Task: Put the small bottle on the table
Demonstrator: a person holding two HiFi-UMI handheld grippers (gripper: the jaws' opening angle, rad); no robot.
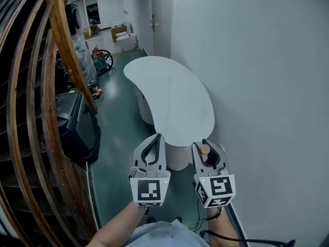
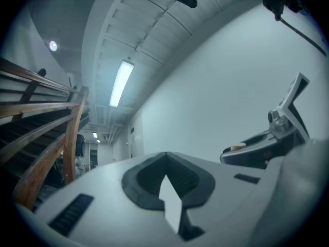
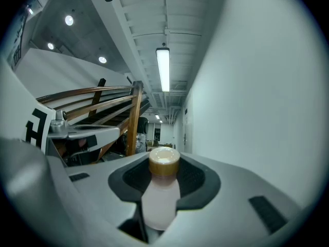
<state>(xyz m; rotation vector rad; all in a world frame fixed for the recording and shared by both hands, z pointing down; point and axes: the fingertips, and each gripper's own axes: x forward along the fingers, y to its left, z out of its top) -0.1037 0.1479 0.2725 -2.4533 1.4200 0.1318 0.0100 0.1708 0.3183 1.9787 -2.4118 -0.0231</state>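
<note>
A small bottle (image 3: 160, 202) with a pale pink body and a tan cap (image 3: 164, 162) stands between the pads of my right gripper (image 3: 163, 164), which is shut on it. In the head view only the bottle's cap (image 1: 205, 149) shows, in the right gripper (image 1: 206, 145), just off the near end of the white kidney-shaped table (image 1: 169, 94). My left gripper (image 1: 158, 137) is level with it on its left, over the table's near edge. The left gripper (image 2: 165, 156) is shut, tips together, with nothing held.
A curved wooden stair railing (image 1: 36, 112) fills the left side, with a black box (image 1: 72, 117) below it. A white wall (image 1: 257, 86) runs along the right of the table. Green floor (image 1: 115, 122) lies between, with clutter (image 1: 100, 58) at the far end. A cable (image 1: 241, 238) trails at the bottom.
</note>
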